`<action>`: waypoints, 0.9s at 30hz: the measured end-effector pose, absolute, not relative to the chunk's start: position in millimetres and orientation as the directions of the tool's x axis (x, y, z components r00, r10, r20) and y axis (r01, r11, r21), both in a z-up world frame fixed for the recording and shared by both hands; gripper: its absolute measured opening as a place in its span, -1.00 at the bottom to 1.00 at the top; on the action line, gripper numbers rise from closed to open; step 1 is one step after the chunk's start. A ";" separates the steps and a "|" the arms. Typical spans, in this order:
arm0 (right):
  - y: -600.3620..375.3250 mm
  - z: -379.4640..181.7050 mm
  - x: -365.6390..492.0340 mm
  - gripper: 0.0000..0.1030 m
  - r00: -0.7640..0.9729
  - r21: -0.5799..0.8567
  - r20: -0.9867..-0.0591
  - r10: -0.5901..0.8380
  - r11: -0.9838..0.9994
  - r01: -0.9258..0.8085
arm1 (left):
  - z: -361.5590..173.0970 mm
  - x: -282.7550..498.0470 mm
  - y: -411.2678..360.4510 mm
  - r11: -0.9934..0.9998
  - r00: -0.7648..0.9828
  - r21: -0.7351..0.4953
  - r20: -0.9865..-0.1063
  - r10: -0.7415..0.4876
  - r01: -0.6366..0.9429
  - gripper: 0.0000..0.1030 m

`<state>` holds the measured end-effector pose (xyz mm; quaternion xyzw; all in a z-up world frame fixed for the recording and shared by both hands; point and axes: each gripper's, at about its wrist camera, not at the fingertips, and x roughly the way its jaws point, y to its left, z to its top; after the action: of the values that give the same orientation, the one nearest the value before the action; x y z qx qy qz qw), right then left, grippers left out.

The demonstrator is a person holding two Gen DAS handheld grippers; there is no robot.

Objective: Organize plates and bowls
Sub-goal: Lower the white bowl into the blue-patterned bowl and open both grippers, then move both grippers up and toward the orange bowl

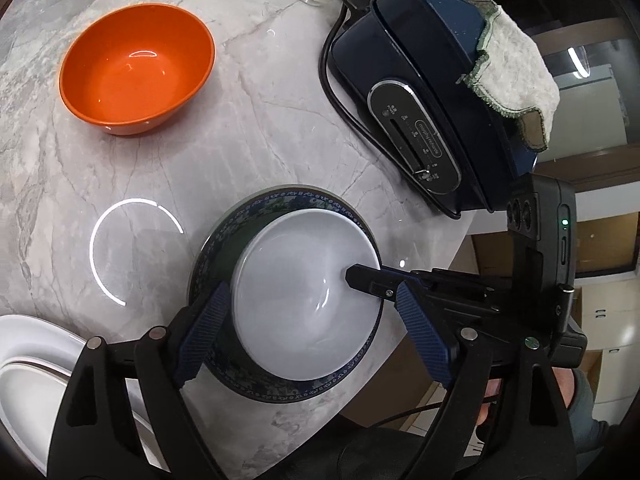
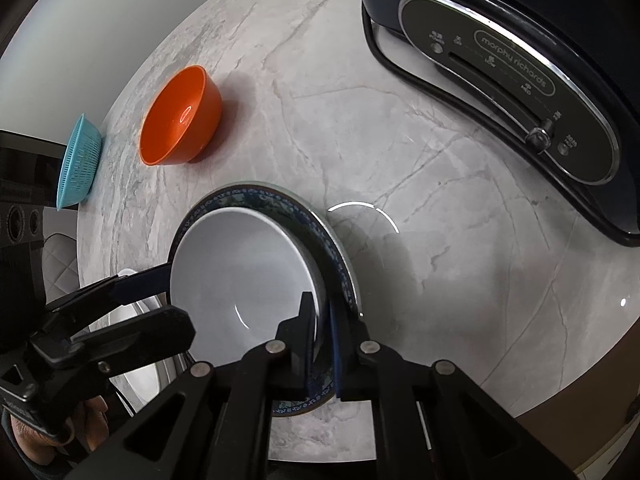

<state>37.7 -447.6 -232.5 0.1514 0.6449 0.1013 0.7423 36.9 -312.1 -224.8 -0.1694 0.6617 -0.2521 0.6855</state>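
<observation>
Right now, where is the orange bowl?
In the left wrist view the orange bowl sits upright on the marble table, upper left, apart from the white bowl stacked in the blue-rimmed plate.

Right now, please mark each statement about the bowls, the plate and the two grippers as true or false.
1. The white bowl sits on the blue plate. True.
2. The right gripper is shut on the white bowl's rim. True.
3. The left gripper is clamped on the orange bowl. False: its jaws are open on either side of the white bowl, and the orange bowl stands apart, untouched.
4. The orange bowl is stacked inside the white bowl. False: it stands alone on the table.
5. A cloth lies on the dark blue appliance. True.
</observation>
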 end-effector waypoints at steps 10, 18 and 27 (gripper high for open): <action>-441.1 -231.4 44.1 -0.63 0.141 0.336 -0.934 0.329 0.942 0.025 | -185.3 53.6 -250.4 0.805 0.126 -0.589 -0.795 -0.594 0.078 0.66; -424.3 -210.8 36.6 0.11 0.168 0.279 -0.944 0.283 0.959 -0.047 | -187.0 81.5 -172.4 0.857 0.200 -0.516 -0.839 -0.505 -0.001 0.67; -425.3 -135.9 72.8 0.17 0.340 0.314 -0.882 0.326 0.945 -0.091 | -211.1 128.3 -139.5 0.859 0.175 -0.512 -0.849 -0.499 -0.032 0.67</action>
<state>72.8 -425.3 -135.9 0.1048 0.5598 0.1284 0.8119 128.3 -139.5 -211.1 -0.2135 0.6224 -0.1585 0.7362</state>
